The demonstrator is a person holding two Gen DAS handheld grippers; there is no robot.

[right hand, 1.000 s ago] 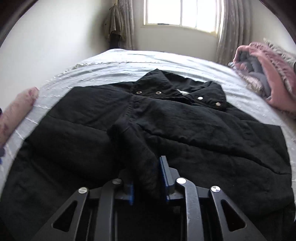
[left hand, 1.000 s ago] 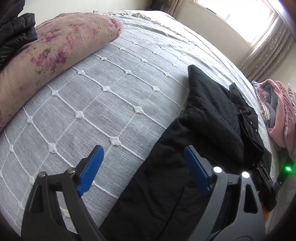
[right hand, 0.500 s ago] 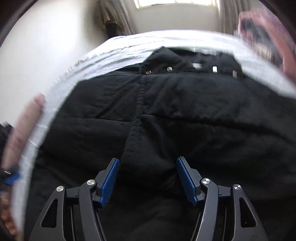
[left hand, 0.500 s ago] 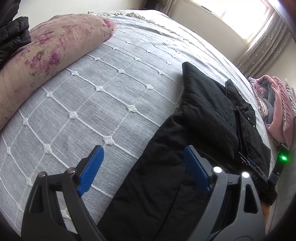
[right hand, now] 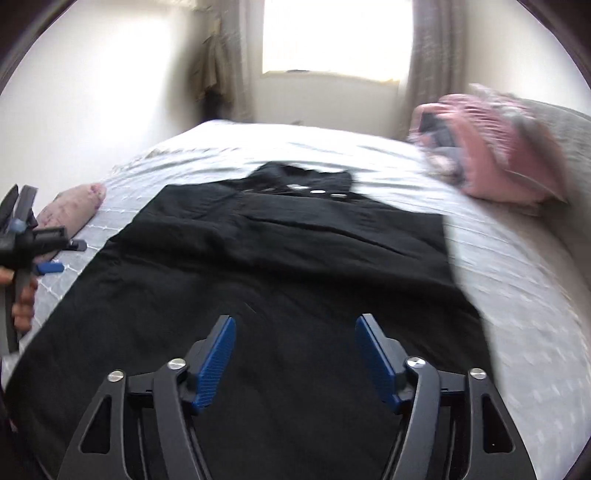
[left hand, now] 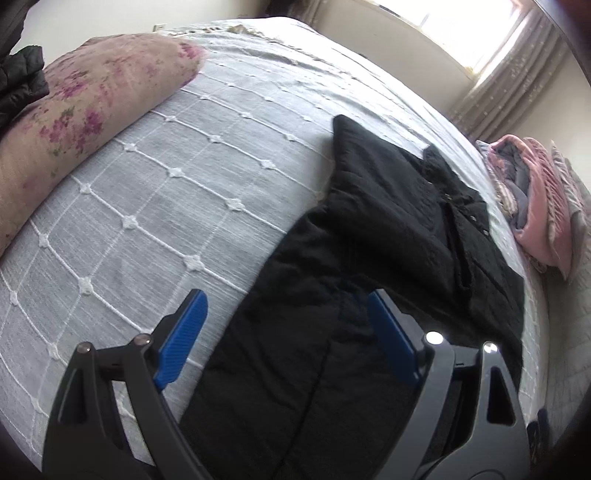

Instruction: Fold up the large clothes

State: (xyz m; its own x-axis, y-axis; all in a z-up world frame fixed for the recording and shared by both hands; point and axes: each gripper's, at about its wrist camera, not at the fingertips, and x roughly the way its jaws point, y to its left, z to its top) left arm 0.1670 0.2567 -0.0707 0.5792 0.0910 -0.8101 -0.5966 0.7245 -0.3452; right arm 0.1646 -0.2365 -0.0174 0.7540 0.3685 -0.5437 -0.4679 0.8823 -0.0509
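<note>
Right gripper: the right gripper hangs above the lower part of the black coat; its jaws have just been opening and now stand spread, with nothing pinched between the blue pads.
Left gripper: the left gripper has its jaws spread wide over the coat's left edge, one pad over the bedspread, the other over black cloth, gripping nothing. From the right wrist view it shows at the far left, held in a hand.
Coat: laid flat on the bed, collar and metal snaps at the far end towards the window.
Bed: a grey bedspread with a white diamond pattern lies under the coat.
Pillow: a floral pillow lies left of the coat, well apart from it.
Blankets: a pink and grey bundle sits at the far right.
Containers: none can be seen.
</note>
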